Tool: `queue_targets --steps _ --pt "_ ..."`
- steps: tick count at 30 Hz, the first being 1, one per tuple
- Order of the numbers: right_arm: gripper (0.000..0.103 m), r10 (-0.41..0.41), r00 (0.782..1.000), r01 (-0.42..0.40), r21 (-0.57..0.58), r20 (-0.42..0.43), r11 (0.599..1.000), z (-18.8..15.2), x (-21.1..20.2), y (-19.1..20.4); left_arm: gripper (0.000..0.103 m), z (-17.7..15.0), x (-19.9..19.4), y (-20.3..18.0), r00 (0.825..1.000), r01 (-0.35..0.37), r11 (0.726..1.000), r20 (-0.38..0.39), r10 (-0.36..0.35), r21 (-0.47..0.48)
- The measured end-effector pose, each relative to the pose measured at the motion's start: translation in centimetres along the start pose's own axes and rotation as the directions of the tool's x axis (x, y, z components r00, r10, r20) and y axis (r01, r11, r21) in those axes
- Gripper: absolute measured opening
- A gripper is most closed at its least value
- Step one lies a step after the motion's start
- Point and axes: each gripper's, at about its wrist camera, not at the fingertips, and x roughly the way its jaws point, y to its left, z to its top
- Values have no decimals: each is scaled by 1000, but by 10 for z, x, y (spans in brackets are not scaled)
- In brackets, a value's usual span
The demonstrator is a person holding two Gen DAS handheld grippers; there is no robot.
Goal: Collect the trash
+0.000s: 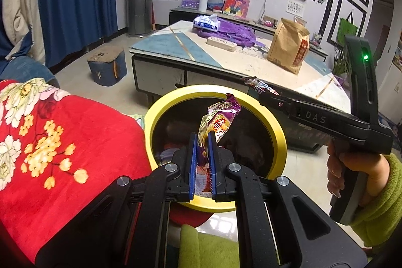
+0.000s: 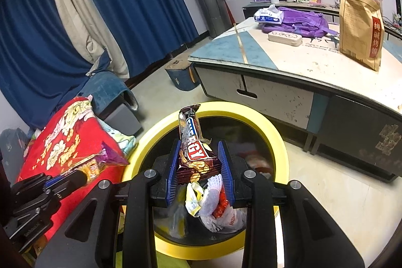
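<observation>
A round trash bin with a yellow rim (image 1: 276, 132) (image 2: 276, 135) stands on the floor below both grippers. My left gripper (image 1: 203, 136) is shut on a purple and yellow snack wrapper (image 1: 218, 121) and holds it over the bin's mouth; it also shows at the left of the right wrist view (image 2: 100, 162). My right gripper (image 2: 199, 145) holds a brown "ENERGY" bar wrapper (image 2: 192, 137) between its blue pads over the bin; its jaws stand fairly wide around the crumpled wrapper. The bar wrapper's end shows in the left wrist view (image 1: 261, 86). Several pieces of trash (image 2: 213, 202) lie inside the bin.
A low table (image 1: 176, 47) (image 2: 289, 62) stands beyond the bin with a brown paper bag (image 1: 287, 45), a purple backpack (image 1: 231, 32), a tissue pack (image 1: 206, 21) and a white box (image 1: 221, 44). A red floral blanket (image 1: 50, 142) lies left. A blue stool (image 1: 106, 67) sits on the floor.
</observation>
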Motion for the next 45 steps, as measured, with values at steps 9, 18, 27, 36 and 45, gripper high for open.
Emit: queue_targets --steps 9,18,27,36,45 --pt "29 5 1000 -5 26 -13 1000 -1 7 -8 5 3 23 -2 999 -8 1000 -35 9 24" --pt "30 2 1000 -2 50 -6 999 1 8 -12 5 14 37 4 999 -20 1000 -41 20 14" --pt "47 -17 1000 16 72 4 997 0 5 -20 50 22 37 15 999 -46 999 -27 46 -15" --pt "77 -62 998 61 27 31 998 -6 -10 -14 88 25 15 24 998 -66 997 18 67 -51" --pt "92 -45 995 52 -70 88 996 -11 -33 15 92 16 -18 33 992 -104 991 62 109 -81"
